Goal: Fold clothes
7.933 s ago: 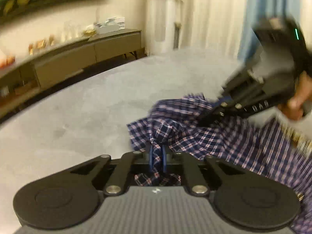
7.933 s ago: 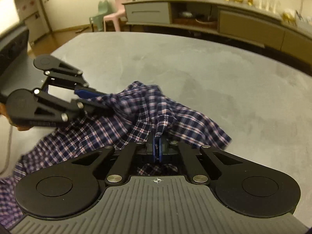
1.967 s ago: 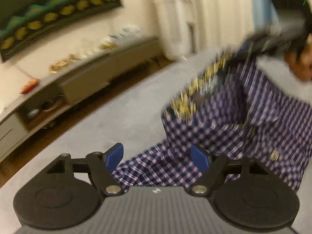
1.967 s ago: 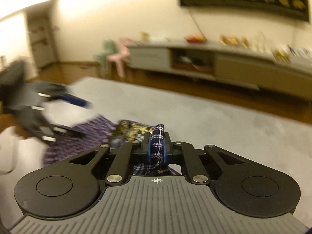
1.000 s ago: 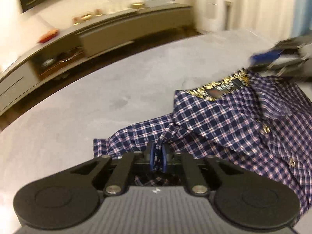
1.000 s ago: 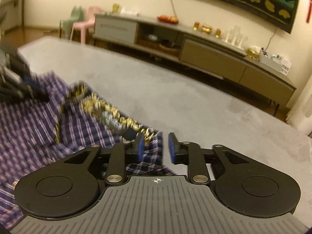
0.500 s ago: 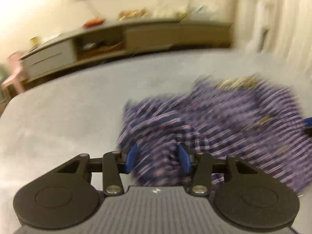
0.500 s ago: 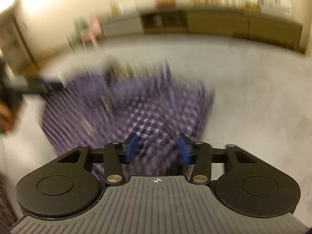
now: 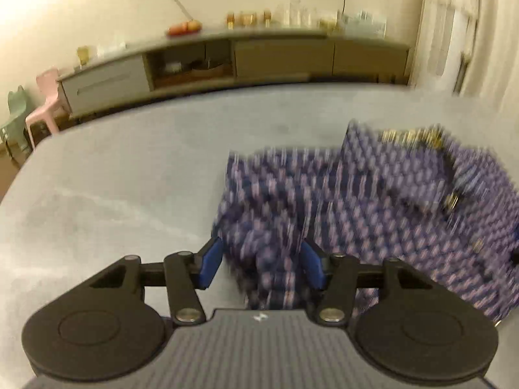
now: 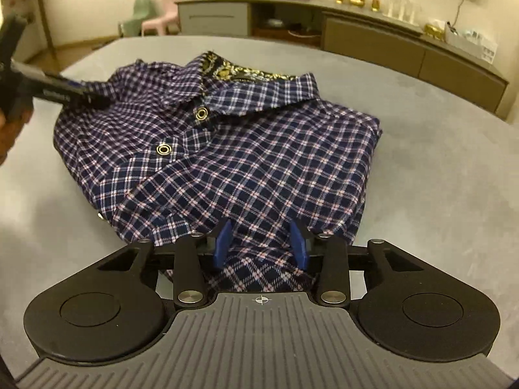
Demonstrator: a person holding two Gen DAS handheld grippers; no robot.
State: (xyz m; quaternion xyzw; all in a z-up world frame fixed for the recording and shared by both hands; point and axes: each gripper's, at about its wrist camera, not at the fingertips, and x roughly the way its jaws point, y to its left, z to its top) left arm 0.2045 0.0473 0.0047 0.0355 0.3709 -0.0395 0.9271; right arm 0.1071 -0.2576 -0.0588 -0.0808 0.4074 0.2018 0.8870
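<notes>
A navy plaid shirt [image 10: 246,149] with gold snaps and a gold-patterned collar lies folded in a compact rectangle on the grey table [image 10: 438,162]. My right gripper [image 10: 261,243] is open, its blue pads straddling the shirt's near edge. In the right wrist view the left gripper [image 10: 81,92] reaches in from the left at the shirt's far left shoulder. In the left wrist view, which is blurred, the left gripper [image 9: 262,259] is open over the shirt's [image 9: 373,201] left edge, holding nothing.
A long grey sideboard [image 10: 373,32] with bottles, glasses and a fruit plate runs along the far wall. Small pink and green chairs [image 10: 155,16] stand at its left end. White curtains [image 9: 460,26] hang at the right. The table's rounded edge [image 9: 29,162] is close on the left.
Both grippers have let go of the shirt and opened wide. The shirt now lies folded flat on the table. The left gripper is still moving, as its view is blurred.
</notes>
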